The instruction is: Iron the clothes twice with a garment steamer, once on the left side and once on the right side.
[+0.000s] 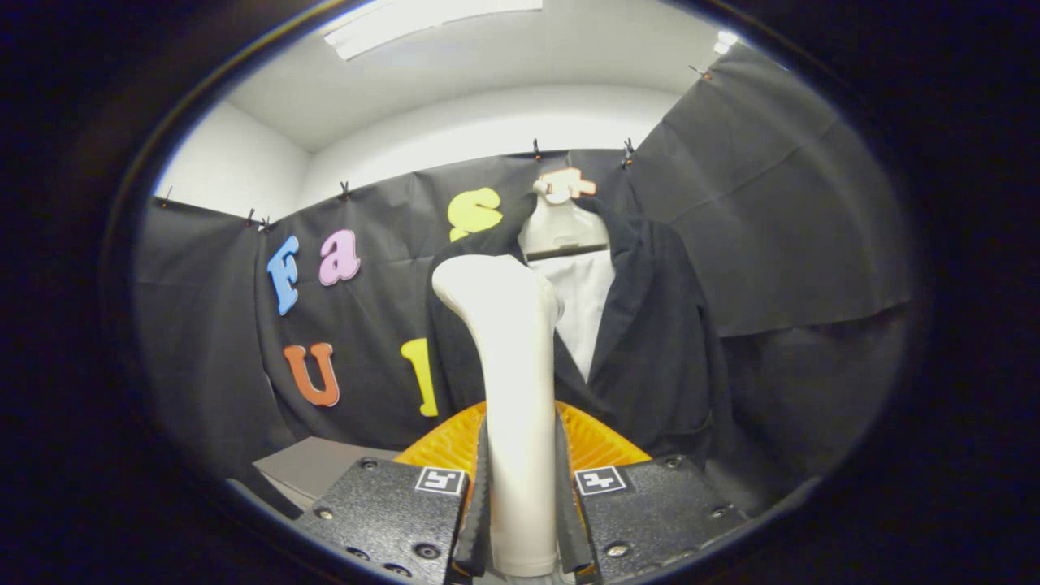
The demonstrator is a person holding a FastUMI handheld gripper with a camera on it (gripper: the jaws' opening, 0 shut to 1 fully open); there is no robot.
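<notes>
With both fingers clamped on its handle, the gripper (520, 520) holds the smooth white plastic garment steamer (508, 366) upright, just short of the soft black jacket (650, 349) hanging beyond. That slick, top-heavy handle wants this low, firm grip.

The steamer (508, 382) is plain cream-white. The jacket (650, 341) is black over a white front (587, 313), on a pale grey-white hanger (561, 227). A ribbed orange piece (597, 443) lies behind the steamer.
</notes>
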